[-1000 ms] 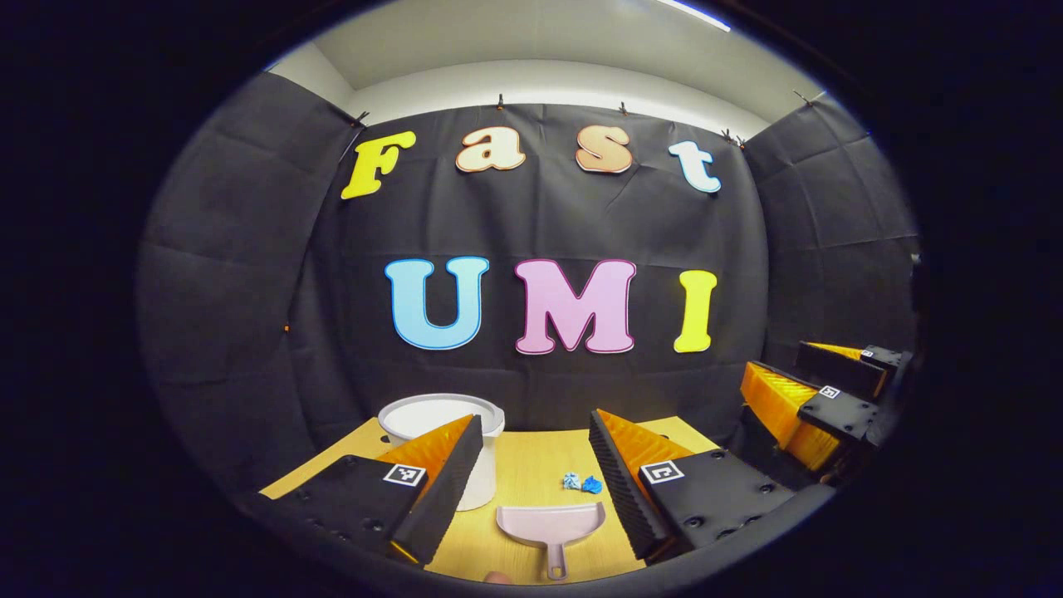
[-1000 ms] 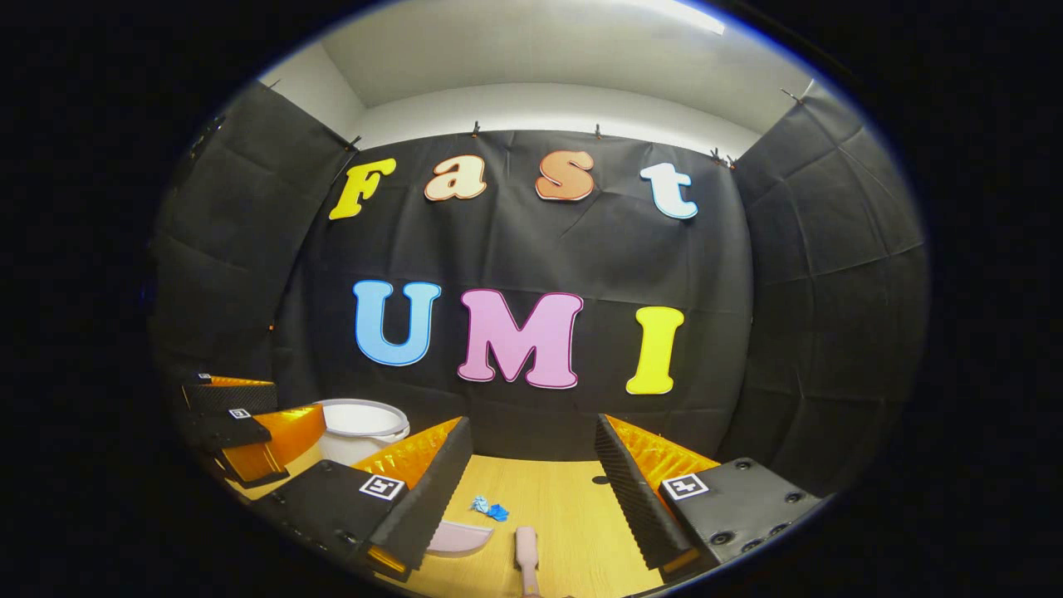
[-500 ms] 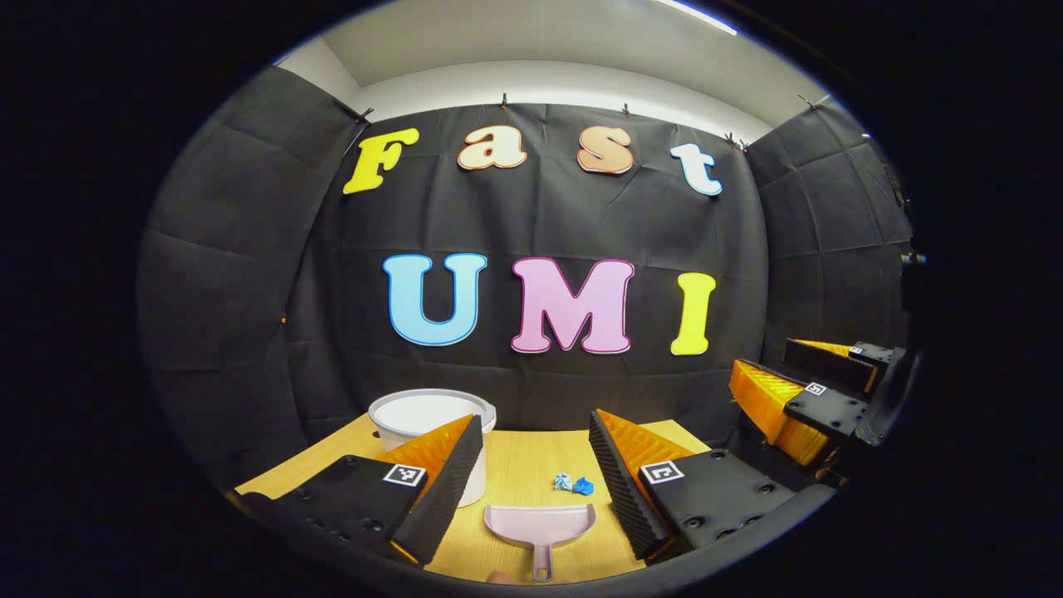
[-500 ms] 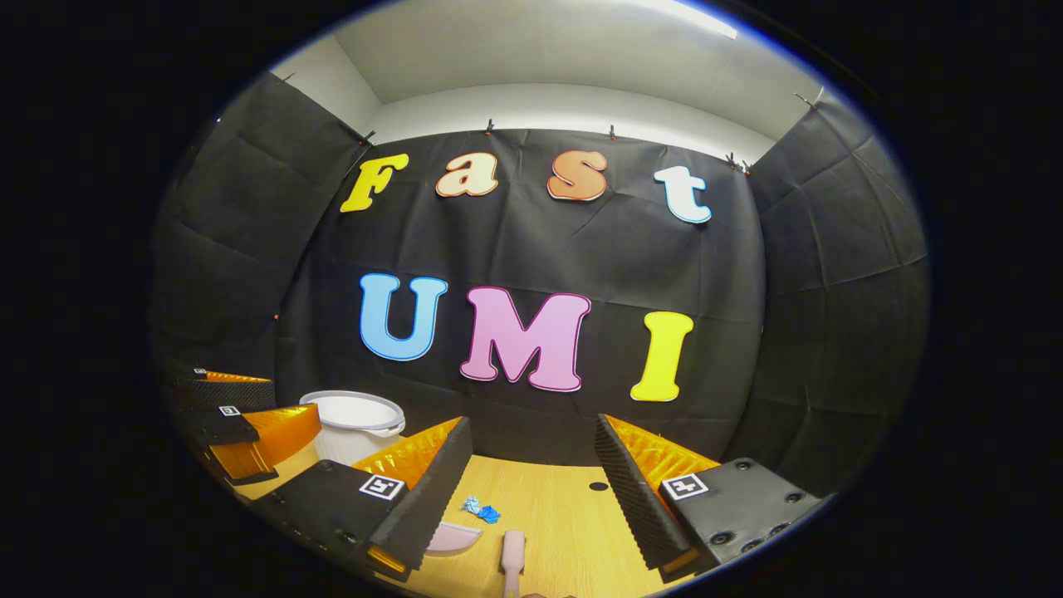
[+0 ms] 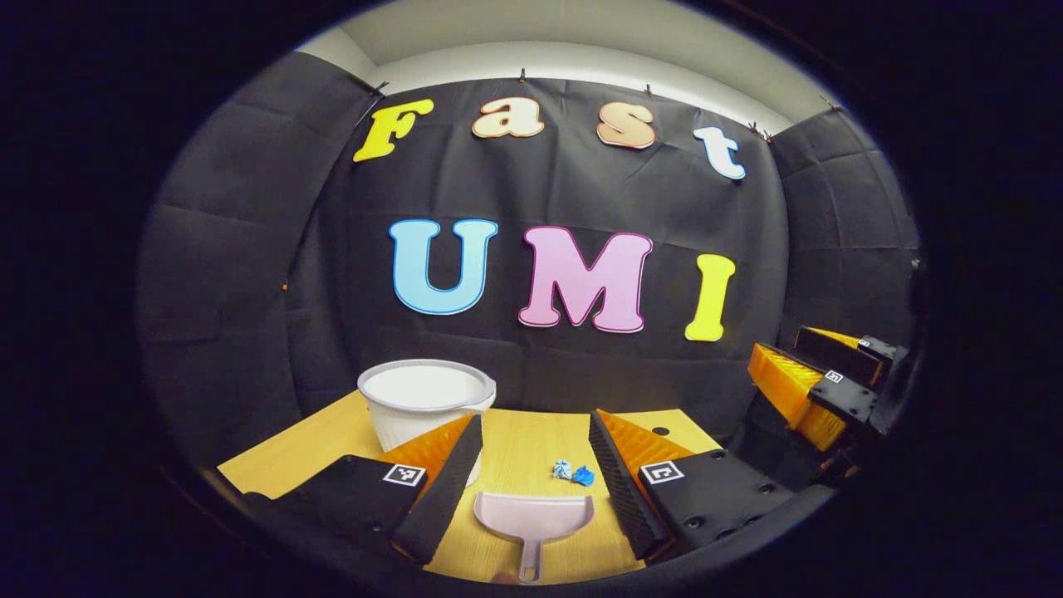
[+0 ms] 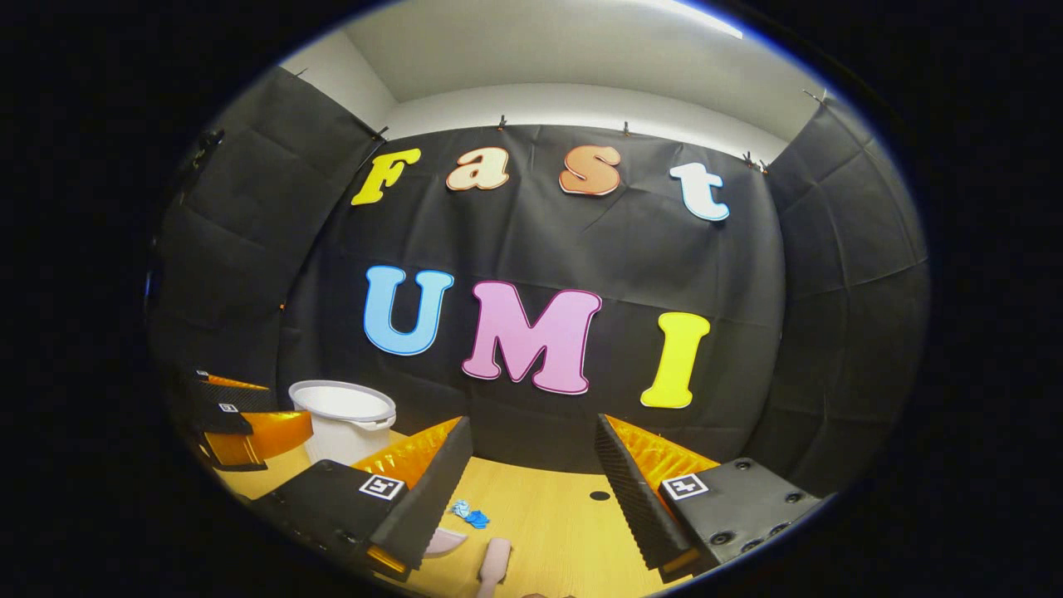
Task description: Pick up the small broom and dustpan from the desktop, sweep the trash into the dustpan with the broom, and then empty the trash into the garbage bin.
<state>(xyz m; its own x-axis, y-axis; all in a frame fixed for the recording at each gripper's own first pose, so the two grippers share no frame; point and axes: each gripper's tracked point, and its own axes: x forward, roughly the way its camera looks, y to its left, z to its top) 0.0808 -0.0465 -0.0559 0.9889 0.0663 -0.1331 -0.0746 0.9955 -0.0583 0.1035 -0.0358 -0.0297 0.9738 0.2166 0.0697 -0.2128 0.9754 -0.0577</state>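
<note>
Pale pink, the dustpan point(image 5: 534, 517) lies untouched on the desktop point(image 5: 531, 440), straight ahead between my left gripper point(image 5: 531, 486)'s wide-spread, empty fingers. My right gripper point(image 6: 531, 490), also gaping and empty, faces the broom point(image 6: 493, 564). Trash point(image 5: 573, 473) sits just past the pan, bin point(image 5: 425, 401) beyond; everything remains to do

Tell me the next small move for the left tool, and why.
Probably lower the left tool onto the dustpan handle. Its jaws stand open and empty, the handle lies between them pointing back at the camera, and the trash sits just past the pan's mouth.
</note>
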